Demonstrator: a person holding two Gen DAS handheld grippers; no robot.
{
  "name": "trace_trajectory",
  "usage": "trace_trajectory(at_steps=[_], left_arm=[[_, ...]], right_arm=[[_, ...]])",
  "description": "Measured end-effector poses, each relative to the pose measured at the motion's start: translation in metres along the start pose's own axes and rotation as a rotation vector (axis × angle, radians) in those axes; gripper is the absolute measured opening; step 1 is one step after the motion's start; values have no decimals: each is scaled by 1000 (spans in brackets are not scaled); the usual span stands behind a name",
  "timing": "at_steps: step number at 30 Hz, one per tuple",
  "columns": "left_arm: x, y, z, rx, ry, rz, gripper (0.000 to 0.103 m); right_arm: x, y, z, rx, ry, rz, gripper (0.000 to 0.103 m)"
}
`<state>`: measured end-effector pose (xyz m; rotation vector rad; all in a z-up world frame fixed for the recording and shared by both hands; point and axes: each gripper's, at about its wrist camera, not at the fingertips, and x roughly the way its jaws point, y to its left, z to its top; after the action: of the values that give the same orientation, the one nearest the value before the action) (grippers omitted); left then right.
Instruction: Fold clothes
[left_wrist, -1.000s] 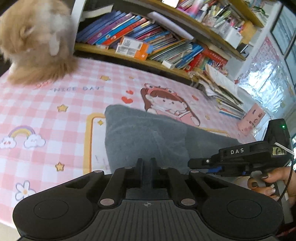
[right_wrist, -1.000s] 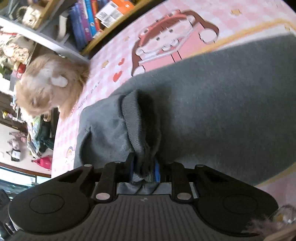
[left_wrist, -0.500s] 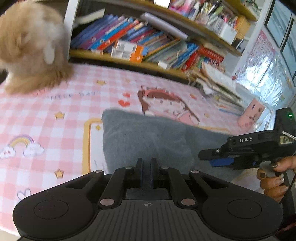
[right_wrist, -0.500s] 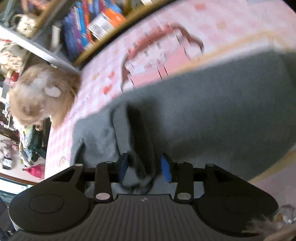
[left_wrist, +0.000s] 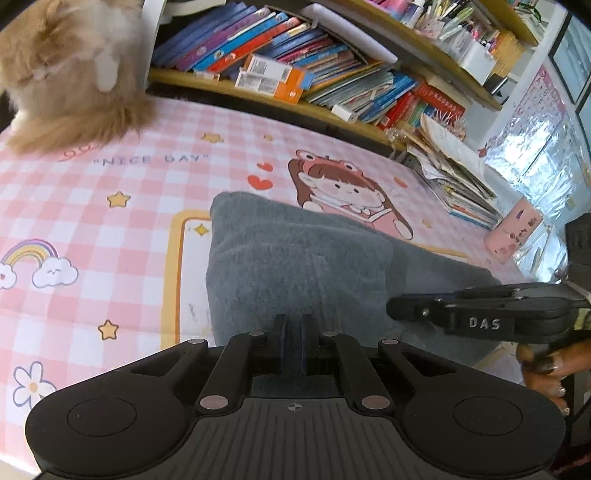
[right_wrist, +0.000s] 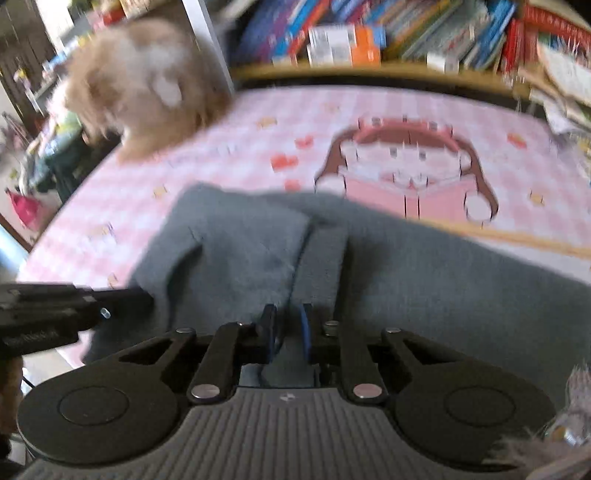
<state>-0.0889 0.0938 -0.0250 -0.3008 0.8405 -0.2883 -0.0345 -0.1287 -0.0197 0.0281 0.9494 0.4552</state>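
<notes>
Room: a cluttered bookshelf runs along the far edge of a bed or table covered with a pink checked sheet printed with a cartoon girl, stars and a rainbow. A fluffy ginger cat sits at the far left corner of the sheet, well apart from the work.

Task item: grey sweater, lying partly folded on the near half of the sheet, its near edge under both tools. In the right wrist view a folded-over panel and a sleeve strip lie on top of the body.

Left gripper: jaws closed, pads almost touching; the view does not settle whether any fabric is pinched between them.

Right gripper: jaws closing, a narrow gap left between the blue pads; grey knit shows behind the gap, but nothing appears to be pressed by the pads. The frame is motion-blurred. A hand holds its handle at the near right edge.

Risks, as judged:
- The right jaws may close on air or on one layer only, so the fold would drag open.
- The loose sleeve strip could slip off the panel.
- The cat could step onto the sweater.
</notes>
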Motion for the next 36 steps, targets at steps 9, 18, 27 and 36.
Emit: trace_trajectory(at_steps=[9,18,27,36], left_arm=[[-28,-27,9,100,-123,-7,20],[-14,-57,6,162,-79,-31,22],[5,-101,-2,251,-33,-56,40],[12,-131,-9,284,-57,64,76]], right_arm=[[-29,-8,-5,84,-81,-5,21],[-63,-52,-23,229,-121,-93,23],[-88,-109,-47,389,-140,-143,30],[-102,-174,-63,547,-116,-183,47]])
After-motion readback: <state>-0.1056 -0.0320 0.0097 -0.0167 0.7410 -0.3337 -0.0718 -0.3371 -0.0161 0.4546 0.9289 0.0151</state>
